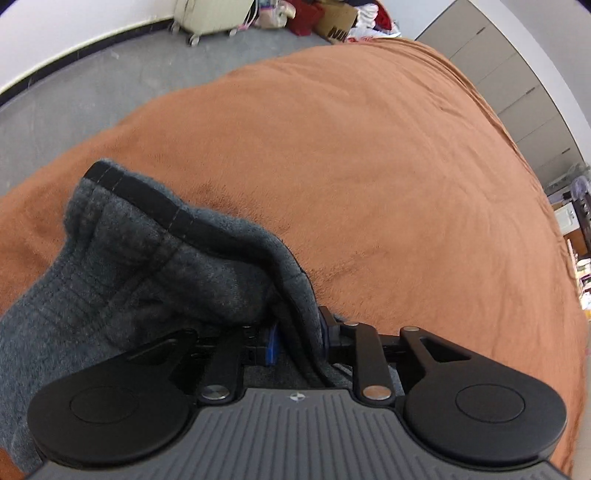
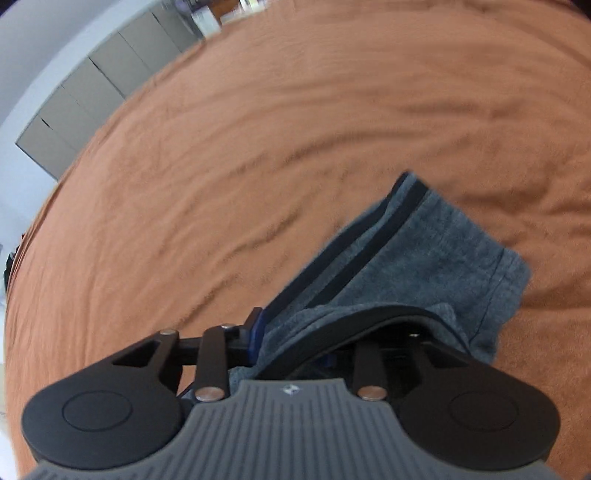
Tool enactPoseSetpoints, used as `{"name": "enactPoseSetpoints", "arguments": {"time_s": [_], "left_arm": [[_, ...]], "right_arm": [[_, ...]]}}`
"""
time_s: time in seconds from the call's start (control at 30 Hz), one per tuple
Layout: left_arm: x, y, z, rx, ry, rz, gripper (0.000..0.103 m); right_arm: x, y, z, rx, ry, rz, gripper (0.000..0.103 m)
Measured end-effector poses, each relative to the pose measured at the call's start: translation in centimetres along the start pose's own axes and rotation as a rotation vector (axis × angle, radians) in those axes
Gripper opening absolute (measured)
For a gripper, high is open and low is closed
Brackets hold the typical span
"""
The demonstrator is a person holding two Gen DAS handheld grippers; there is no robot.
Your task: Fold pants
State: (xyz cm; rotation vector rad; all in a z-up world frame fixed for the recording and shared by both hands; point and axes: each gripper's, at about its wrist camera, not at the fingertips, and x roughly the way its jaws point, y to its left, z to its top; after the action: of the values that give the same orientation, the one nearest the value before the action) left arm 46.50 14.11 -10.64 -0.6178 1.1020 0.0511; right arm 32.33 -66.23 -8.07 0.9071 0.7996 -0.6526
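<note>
Pointing steeply down over a bed, two hand-held grippers each carry a piece of grey knitted pants (image 1: 122, 280) with a black waistband or trim. In the left wrist view, the left gripper (image 1: 297, 341) tilts down toward the near left part of an orange-brown blanket (image 1: 369, 155); a fold of the grey cloth runs between its blue-padded fingers (image 1: 271, 345), which stand slightly apart, and whether the pads press on the cloth cannot be told. The rest of the garment bunches to the left of it, its black-edged hem lifted and curled above the blanket. In the right wrist view, the right gripper (image 2: 291, 341) tilts down likewise; the grey pants (image 2: 443, 258) drape over its right finger and hang to the right, hiding that finger, so only the left blue pad (image 2: 256, 332) shows, and the grip cannot be judged here either. Beyond both grippers the blanket spreads wide and lightly rippled, with nothing lying on it far ahead. Past the far left edge of the bed lies grey floor (image 1: 92, 103), with a white wheeled unit (image 1: 210, 16) and a pile of clothes and a cardboard box (image 1: 336, 22) against the far wall. A row of grey cabinets (image 1: 517, 85) runs along the right side of the bed.
</note>
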Motion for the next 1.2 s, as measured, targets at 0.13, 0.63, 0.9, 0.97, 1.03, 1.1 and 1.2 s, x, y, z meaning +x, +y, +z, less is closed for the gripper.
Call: {"name": "enactPoseSetpoints", "arguments": {"time_s": [0.13,0.63,0.9,0.97,1.03,1.1,1.2], "left_arm": [[-2.3,-0.9,-0.9,0.092,-0.032,-0.033,0.037],[-11.6,5.0,-5.5,0.068,-0.26,-0.081,0.085],[-14.7,2.2,-9.3,0.212,-0.301,-0.112,0.089],[-14.0,1.5,-9.0,0.224,-0.301,-0.119,0.089],[-13.4,0.9,-9.2,0.225,-0.303,-0.127,0.089],[-12.7,1.0,-9.5,0.213,-0.304,-0.141,0.089],[-10.8,0.5,-9.4,0.195,-0.257,-0.149,0.089]], "right_arm": [[0.3,-1.1,2.2,0.098,0.134,0.18,0.067],[-3.9,-6.7,0.2,0.034,0.139,0.109,0.003],[-13.4,-6.4,0.0,-0.094,0.179,0.113,0.004],[-14.6,-5.4,1.4,-0.105,0.248,0.107,0.004],[-13.1,-4.4,3.8,-0.069,0.292,0.057,0.006],[-9.6,-3.6,6.0,-0.032,0.327,-0.011,0.018],[-3.9,-3.8,8.0,0.062,0.295,-0.136,0.036]]}}
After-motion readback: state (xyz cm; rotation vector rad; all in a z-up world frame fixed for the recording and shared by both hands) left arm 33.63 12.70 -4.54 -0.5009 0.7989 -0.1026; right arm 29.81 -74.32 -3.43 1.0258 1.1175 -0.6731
